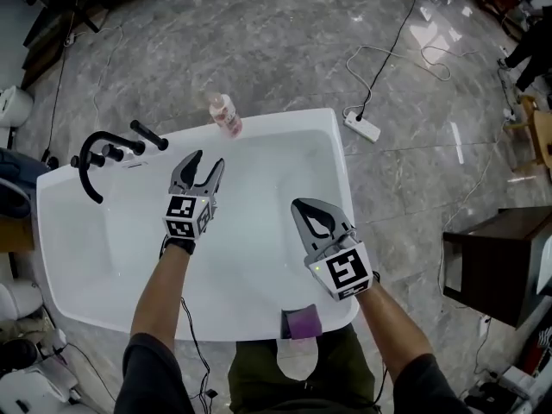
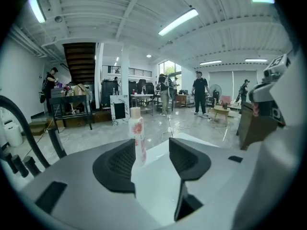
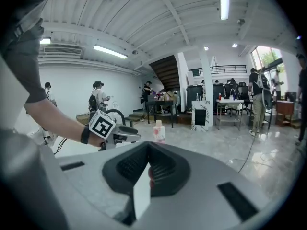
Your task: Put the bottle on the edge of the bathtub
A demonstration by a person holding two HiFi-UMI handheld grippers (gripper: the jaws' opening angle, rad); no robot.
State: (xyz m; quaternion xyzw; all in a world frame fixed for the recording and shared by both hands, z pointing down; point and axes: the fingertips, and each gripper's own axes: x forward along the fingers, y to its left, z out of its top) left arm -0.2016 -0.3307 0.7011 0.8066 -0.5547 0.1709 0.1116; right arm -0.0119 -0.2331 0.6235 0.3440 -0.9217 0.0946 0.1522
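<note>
Bottle (image 1: 224,115): standing upright on the far rim of the white bathtub (image 1: 78,248), to the right of the black faucet (image 1: 102,156) mounted on the same rim. It is pale with a pinkish pattern and a light cap, and nothing is touching it. Left claw (image 1: 205,164): held over the tub interior near the far rim, pointing toward the bottle but short of it. In the left gripper view its jaws stand apart with nothing pressed between the pads; the bottle shows beyond the gap, close to the left-hand pad in the picture yet clear of it. Right claw (image 1: 307,207): held over the tub toward its right side, nearer the person, well apart from the bottle. In the right gripper view its jaws are drawn together, tips meeting, and the bottle appears small in the distance above them, just right of the left claw. A purple item (image 1: 303,323) sits at the near rim of the tub, in front of the person. On the grey marbled floor beyond the tub lie a white power strip (image 1: 363,127) with its cable, and a dark cabinet (image 1: 496,261) stands to the right.
</note>
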